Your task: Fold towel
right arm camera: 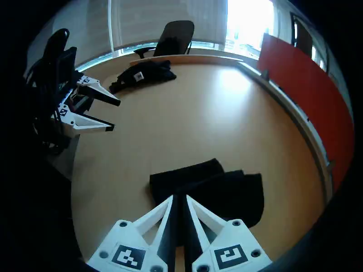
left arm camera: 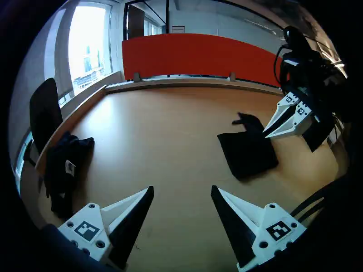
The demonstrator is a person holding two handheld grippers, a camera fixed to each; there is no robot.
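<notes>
Closest of all is the right gripper [right arm camera: 179, 204]. Its two fingers are squeezed almost together on the near edge of the towel [right arm camera: 218, 192]. Dark cloth fills the thin gap between them, so I think it is pinching the towel. The left gripper [left arm camera: 181, 213] is spread wide with nothing in it. It hangs over bare table, well apart from the towel.

The towel is black and lies on the table in a small, thick shape. In the right gripper view one layer seems to lie on top of another. So I think at least one fold is done. In the left gripper view a floppy bit pokes out at the far side, near the right gripper's tips. I think that bit needs tucking in, and maybe there is one more fold to make.

The table [left arm camera: 172, 131] is big, smooth and light brown. A black bundle [left arm camera: 63, 167] with a white tag sits near one edge, far from the towel. Behind it stands a black chair [left arm camera: 43, 113]. A red panel [left arm camera: 199, 56] runs along another edge. Bright windows [left arm camera: 88, 50] let in lots of light.
</notes>
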